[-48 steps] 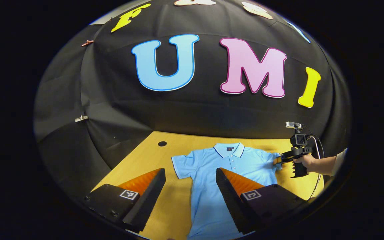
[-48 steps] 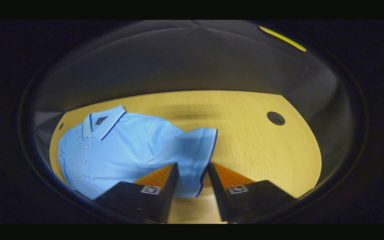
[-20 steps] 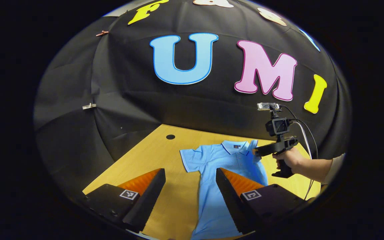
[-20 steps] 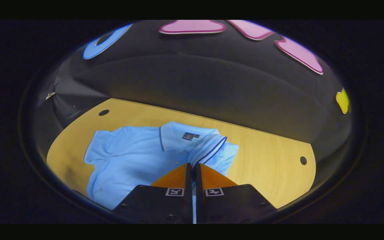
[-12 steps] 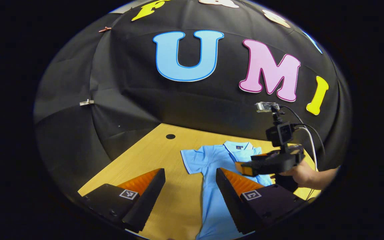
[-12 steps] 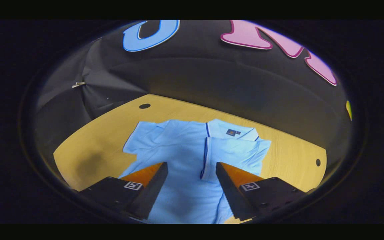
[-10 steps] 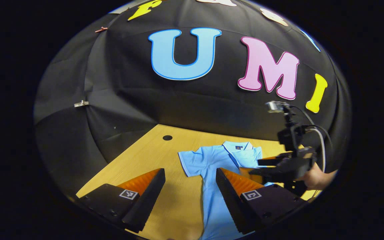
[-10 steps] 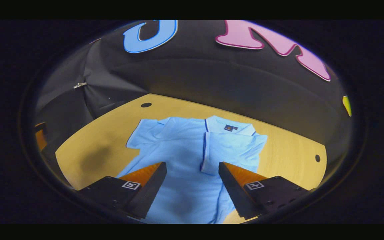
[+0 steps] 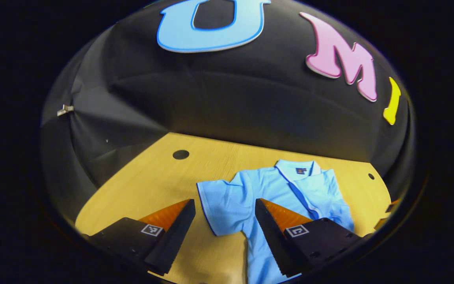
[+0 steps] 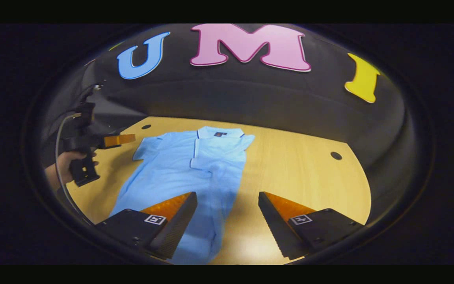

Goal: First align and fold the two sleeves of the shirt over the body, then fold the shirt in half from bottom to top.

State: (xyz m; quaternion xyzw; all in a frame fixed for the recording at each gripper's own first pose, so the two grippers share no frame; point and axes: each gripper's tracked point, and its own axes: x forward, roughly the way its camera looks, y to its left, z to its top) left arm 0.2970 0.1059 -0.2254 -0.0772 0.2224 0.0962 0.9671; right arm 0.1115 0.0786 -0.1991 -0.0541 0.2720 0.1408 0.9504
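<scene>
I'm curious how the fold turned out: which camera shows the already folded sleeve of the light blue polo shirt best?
The right gripper view: the folded sleeve of the light blue polo shirt lies unobstructed across the chest. In the left gripper view, the folded sleeve sits partly behind that gripper's own finger.

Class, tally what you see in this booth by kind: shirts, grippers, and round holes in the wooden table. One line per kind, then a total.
Shirts: 1, the light blue polo shirt
Grippers: 2, the left gripper and the right gripper
Round holes in the table: 2, the left hole and the right hole
Total: 5
</scene>
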